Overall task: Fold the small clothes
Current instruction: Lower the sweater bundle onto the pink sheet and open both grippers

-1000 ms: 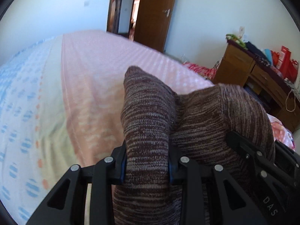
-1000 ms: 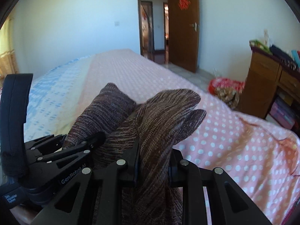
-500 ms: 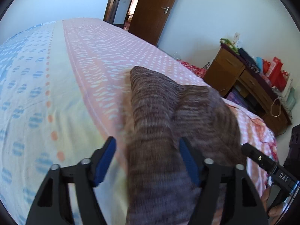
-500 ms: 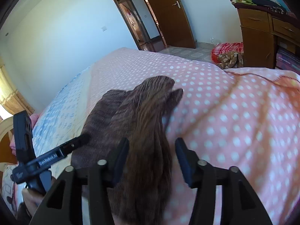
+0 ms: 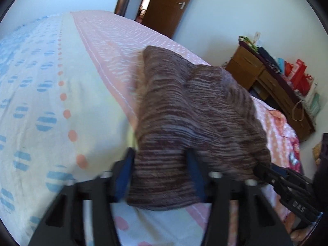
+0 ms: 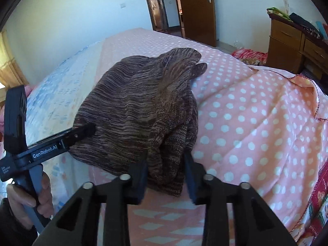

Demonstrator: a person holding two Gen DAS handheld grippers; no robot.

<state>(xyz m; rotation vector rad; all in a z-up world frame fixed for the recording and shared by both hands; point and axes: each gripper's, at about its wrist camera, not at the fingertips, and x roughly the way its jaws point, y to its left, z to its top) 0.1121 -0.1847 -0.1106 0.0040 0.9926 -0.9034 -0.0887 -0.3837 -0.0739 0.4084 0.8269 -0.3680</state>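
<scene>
Now my bed (image 5: 51,94) fills both views, blue-dotted at the left, pink with white dots (image 6: 256,123) at the right. A second ago the knit (image 5: 194,110) stood bunched up off the cover between both tools; at this moment it lies folded on the pink part, at frame centre in both views.

Half a second back both sets of jaws stood wide. My left gripper (image 5: 162,174) is closing, its blue pads against the near left edge of the knit. My right gripper (image 6: 165,172) is closing too, pads pressing the bunched near right corner.

Only the right view shows my left hand (image 6: 26,198) on its handle at lower left, and the folded layers along the knit's right side. Only the left view shows the desk (image 5: 272,94) at the right edge with its red bags (image 5: 297,75). Each view catches the door (image 6: 198,10) at the top.
</scene>
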